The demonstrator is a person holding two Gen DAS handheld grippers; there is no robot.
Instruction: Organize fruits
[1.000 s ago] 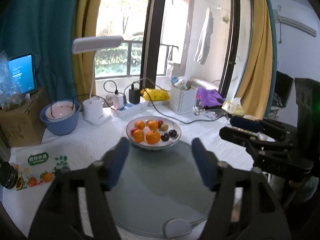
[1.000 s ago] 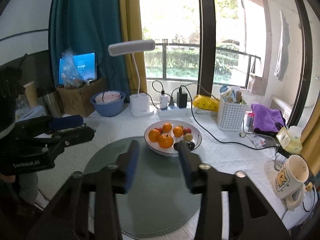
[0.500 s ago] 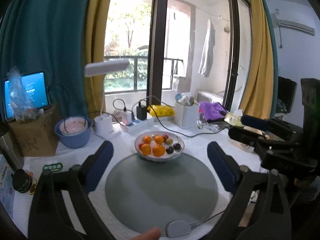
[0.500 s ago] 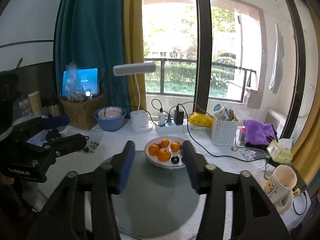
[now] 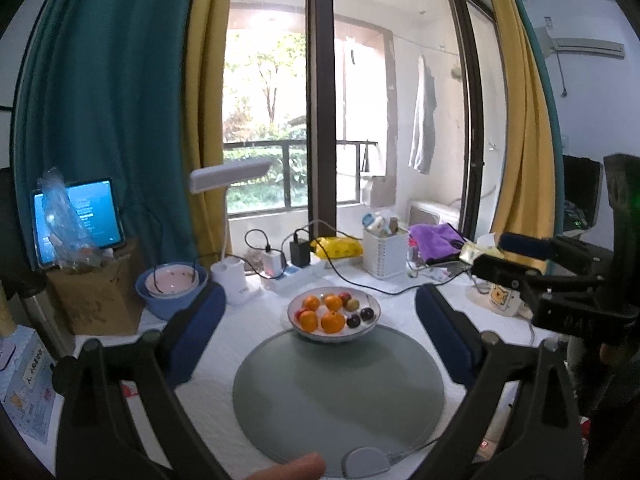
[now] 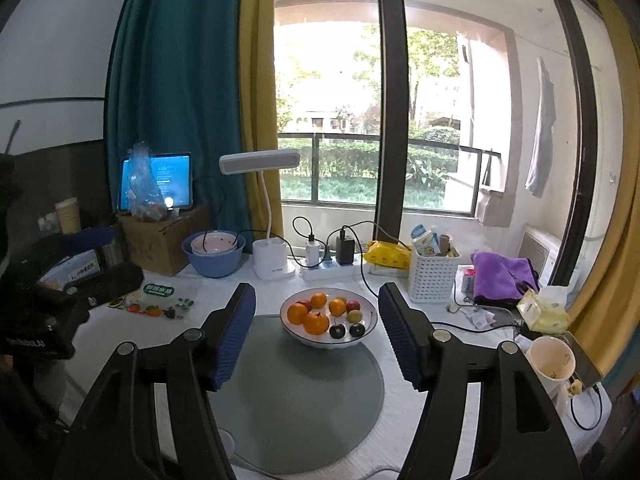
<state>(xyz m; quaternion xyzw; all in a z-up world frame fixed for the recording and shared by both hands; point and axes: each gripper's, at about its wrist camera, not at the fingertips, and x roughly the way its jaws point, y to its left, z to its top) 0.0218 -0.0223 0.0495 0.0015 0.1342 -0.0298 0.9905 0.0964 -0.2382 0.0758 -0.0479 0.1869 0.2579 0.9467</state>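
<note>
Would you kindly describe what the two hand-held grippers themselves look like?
Both the left hand-held gripper and the right hand-held gripper have matte black angular frames with round silver bolts. Each finger carries a long dark-blue ribbed pad. The left one's side bears faint white lettering.

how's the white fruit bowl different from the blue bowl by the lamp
The white fruit bowl is wide and shallow; the blue bowl is deeper. The fruit bowl holds oranges and dark plums; the blue bowl holds a nested pink bowl. The fruit bowl sits on the grey mat's edge. Both stand upright.

Both wrist views face the window from above the table's near edge, sharing the fruit bowl [image 5: 333, 316] [image 6: 329, 322].
</note>
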